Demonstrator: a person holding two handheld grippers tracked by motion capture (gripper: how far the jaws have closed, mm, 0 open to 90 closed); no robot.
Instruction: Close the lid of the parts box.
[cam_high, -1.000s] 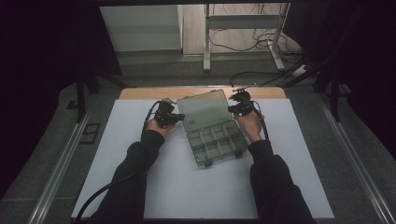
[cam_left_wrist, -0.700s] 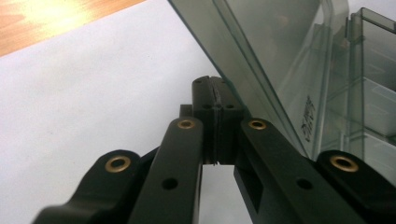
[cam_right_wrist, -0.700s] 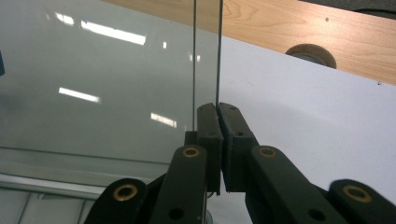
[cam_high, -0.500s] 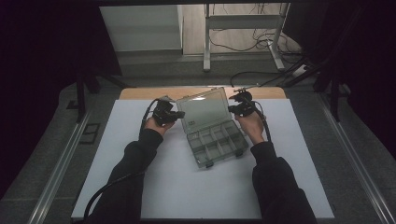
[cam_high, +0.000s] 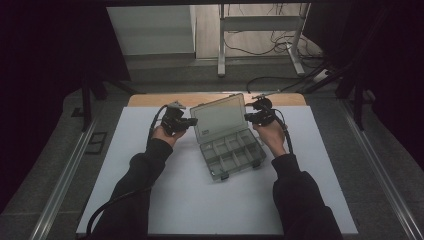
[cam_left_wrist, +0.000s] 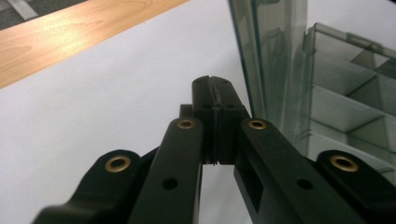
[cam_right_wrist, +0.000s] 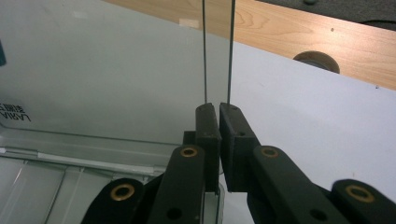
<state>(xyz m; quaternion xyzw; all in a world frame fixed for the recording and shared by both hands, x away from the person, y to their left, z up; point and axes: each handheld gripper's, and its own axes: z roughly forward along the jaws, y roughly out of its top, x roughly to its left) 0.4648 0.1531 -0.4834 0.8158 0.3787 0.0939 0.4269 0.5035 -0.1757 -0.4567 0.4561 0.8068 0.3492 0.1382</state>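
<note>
The clear organizer box (cam_high: 231, 152) lies on the white mat (cam_high: 125, 165), its lid (cam_high: 218, 118) raised upright. The right gripper (cam_right_wrist: 218, 109) pinches the lid's edge; the left gripper (cam_left_wrist: 215, 86), jaws pressed together, is just beside the lid, wooden table edge (cam_left_wrist: 70, 37) behind

Smoky translucent grey organiser box (cam_high: 231, 150), white mat (cam_high: 200, 200)

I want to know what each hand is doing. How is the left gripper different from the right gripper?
The right gripper pinches the edge of the box's clear lid; the left gripper is shut on nothing, beside the lid. In the high view the left sits at the lid's left edge, the right at its right edge. Both are black, two-jawed and hand-held.
</note>
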